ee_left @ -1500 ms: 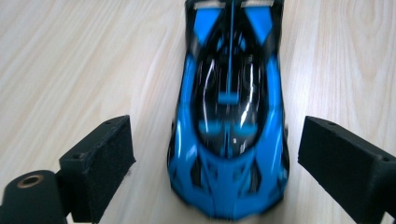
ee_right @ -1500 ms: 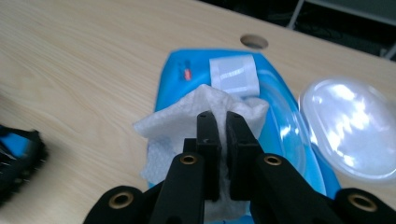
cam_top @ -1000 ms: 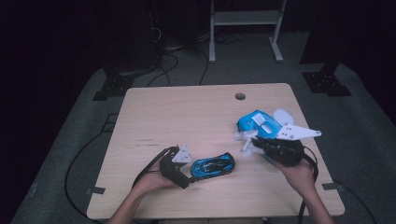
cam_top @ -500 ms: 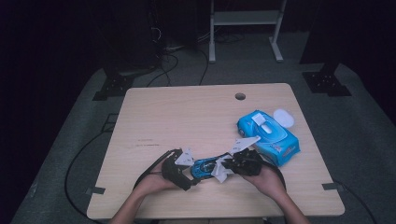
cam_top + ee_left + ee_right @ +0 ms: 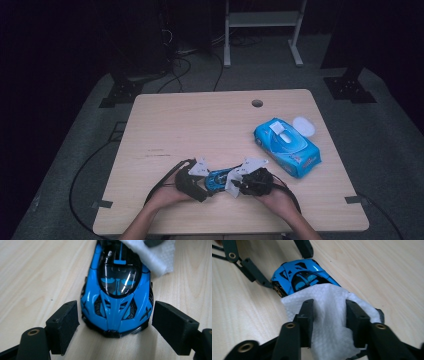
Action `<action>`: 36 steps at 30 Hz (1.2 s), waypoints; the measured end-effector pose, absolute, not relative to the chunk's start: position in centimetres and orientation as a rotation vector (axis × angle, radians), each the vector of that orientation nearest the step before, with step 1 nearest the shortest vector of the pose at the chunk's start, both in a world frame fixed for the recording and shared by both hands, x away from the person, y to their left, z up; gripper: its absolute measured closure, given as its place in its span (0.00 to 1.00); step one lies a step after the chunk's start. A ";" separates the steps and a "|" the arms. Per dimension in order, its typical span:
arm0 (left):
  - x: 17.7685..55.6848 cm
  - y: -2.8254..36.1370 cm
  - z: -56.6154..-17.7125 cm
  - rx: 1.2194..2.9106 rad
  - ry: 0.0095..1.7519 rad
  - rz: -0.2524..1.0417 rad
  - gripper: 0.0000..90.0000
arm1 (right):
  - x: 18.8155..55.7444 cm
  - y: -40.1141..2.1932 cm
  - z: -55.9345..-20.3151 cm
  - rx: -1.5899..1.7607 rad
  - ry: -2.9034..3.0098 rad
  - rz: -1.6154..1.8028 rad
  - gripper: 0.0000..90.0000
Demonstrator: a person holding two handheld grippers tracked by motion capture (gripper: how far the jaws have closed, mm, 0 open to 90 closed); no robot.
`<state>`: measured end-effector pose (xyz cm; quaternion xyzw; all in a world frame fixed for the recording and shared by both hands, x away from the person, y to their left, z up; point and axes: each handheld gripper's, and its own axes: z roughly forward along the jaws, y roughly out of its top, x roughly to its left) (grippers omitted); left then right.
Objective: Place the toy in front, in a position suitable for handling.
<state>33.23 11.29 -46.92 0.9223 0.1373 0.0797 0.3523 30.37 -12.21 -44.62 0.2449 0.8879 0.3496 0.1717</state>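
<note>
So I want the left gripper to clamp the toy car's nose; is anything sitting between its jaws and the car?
Nothing visible. The left gripper straddles the blue toy car, with bare table in the narrow gaps. The white wipe lies further back.

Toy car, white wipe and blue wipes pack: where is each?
toy car (image 5: 116,302), left gripper view, on its blue hood.
white wipe (image 5: 329,315), right gripper view, on its middle fold.
blue wipes pack (image 5: 287,146), high view, on its top face.

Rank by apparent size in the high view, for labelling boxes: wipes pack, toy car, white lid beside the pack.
1. wipes pack
2. toy car, partly covered by the wipe, so its full length is uncertain
3. white lid
</note>
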 end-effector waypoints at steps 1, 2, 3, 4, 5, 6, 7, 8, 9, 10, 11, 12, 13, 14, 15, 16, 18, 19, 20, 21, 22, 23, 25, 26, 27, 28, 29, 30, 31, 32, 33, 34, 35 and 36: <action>33.2 11.2 -47.1 2.389 0.357 0.215 0.25 | 30.3 -12.2 -44.7 0.682 2.514 0.984 0.72; 33.2 11.1 -47.2 2.386 0.354 0.227 0.26 | 30.3 -12.2 -44.7 0.680 2.512 0.979 0.74; 33.3 11.1 -47.2 2.384 0.356 0.222 0.26 | 30.3 -12.2 -44.6 0.689 2.513 0.981 0.75; 33.3 11.1 -47.2 2.381 0.356 0.220 0.26 | 30.3 -12.3 -44.6 0.687 2.514 0.984 0.78; 33.2 11.1 -47.2 2.376 0.356 0.219 0.27 | 30.4 -12.5 -44.5 0.696 2.511 0.988 0.85; 33.3 11.1 -47.2 2.378 0.355 0.217 0.27 | 30.5 -12.7 -44.5 0.694 2.510 0.983 0.87; 33.3 11.1 -47.2 2.380 0.353 0.212 0.27 | 30.7 -13.0 -44.4 0.706 2.523 0.987 0.88; 33.3 11.2 -47.3 2.378 0.360 0.204 0.28 | 30.9 -13.4 -44.3 0.732 2.527 0.998 0.89; 33.3 11.2 -47.2 2.377 0.362 0.199 0.28 | 31.2 -14.0 -44.3 0.751 2.526 1.001 0.89; 33.3 11.4 -47.1 2.375 0.346 0.198 0.33 | 31.5 -14.5 -44.3 0.774 2.527 1.007 0.89; 33.2 11.4 -47.2 2.369 0.343 0.207 0.38 | 31.6 -15.0 -44.3 0.799 2.524 1.011 0.89; 33.2 11.4 -47.2 2.368 0.342 0.227 0.39 | 31.8 -15.4 -44.4 0.813 2.519 1.014 0.90; 33.2 11.3 -47.2 2.369 0.348 0.236 0.32 | 31.8 -15.6 -44.4 0.825 2.514 1.020 0.90; 33.3 11.3 -47.2 2.365 0.364 0.244 0.32 | 31.8 -15.6 -44.4 0.825 2.514 1.020 0.90; 33.4 11.2 -47.2 2.355 0.384 0.253 0.25 | 31.7 -15.4 -44.4 0.810 2.511 1.017 0.90; 33.7 11.1 -47.2 2.354 0.395 0.244 0.19 | 31.7 -15.2 -44.4 0.793 2.514 1.010 0.90; 34.0 11.1 -47.2 2.344 0.416 0.216 0.15 | 31.6 -14.7 -44.6 0.762 2.510 1.010 0.91; 34.1 11.1 -47.2 2.340 0.418 0.201 0.15 | 31.6 -14.6 -44.5 0.751 2.510 1.004 0.91; 34.2 11.2 -47.3 2.337 0.411 0.185 0.16 | 31.6 -14.6 -44.5 0.744 2.514 1.003 0.91; 34.2 11.2 -47.3 2.330 0.401 0.167 0.19 | 31.8 -14.8 -44.5 0.742 2.520 1.009 0.91; 34.2 11.1 -47.3 2.325 0.399 0.163 0.23 | 31.9 -14.9 -44.5 0.754 2.524 1.019 0.91; 34.2 11.0 -47.3 2.328 0.396 0.172 0.23 | 32.0 -15.1 -44.5 0.766 2.525 1.023 0.91; 34.2 10.7 -47.4 2.321 0.397 0.160 0.22 | 32.0 -15.2 -44.5 0.777 2.519 1.022 0.92; 34.2 10.6 -47.4 2.325 0.393 0.160 0.22 | 31.9 -15.0 -44.5 0.776 2.514 1.023 0.92; 34.2 10.4 -47.5 2.325 0.394 0.161 0.22 | 31.7 -14.7 -44.4 0.756 2.514 1.021 0.92; 34.2 10.2 -47.6 2.334 0.396 0.162 0.22 | 31.5 -14.3 -44.4 0.735 2.521 1.029 0.92; 34.3 10.1 -47.6 2.353 0.392 0.177 0.22 | 31.2 -13.9 -44.4 0.715 2.538 1.055 0.92; 34.2 10.0 -47.6 2.351 0.389 0.172 0.23 | 31.0 -13.3 -44.4 0.691 2.555 1.074 0.92; 34.1 10.0 -47.6 2.349 0.389 0.184 0.24 | 30.8 -12.8 -44.4 0.668 2.559 1.063 0.92; 34.1 10.0 -47.5 2.355 0.381 0.190 0.25 | 30.6 -12.4 -44.4 0.640 2.557 1.049 0.92; 34.1 10.1 -47.5 2.355 0.380 0.189 0.25 | 30.6 -12.4 -44.4 0.635 2.561 1.042 0.92; 34.1 10.1 -47.5 2.356 0.379 0.189 0.25 | 30.7 -12.5 -44.3 0.649 2.558 1.044 0.92; 34.1 10.1 -47.5 2.356 0.376 0.188 0.25 | 30.9 -12.9 -44.3 0.674 2.553 1.041 0.92; 34.0 10.1 -47.5 2.354 0.374 0.183 0.26 | 31.2 -13.5 -44.3 0.700 2.546 1.037 0.92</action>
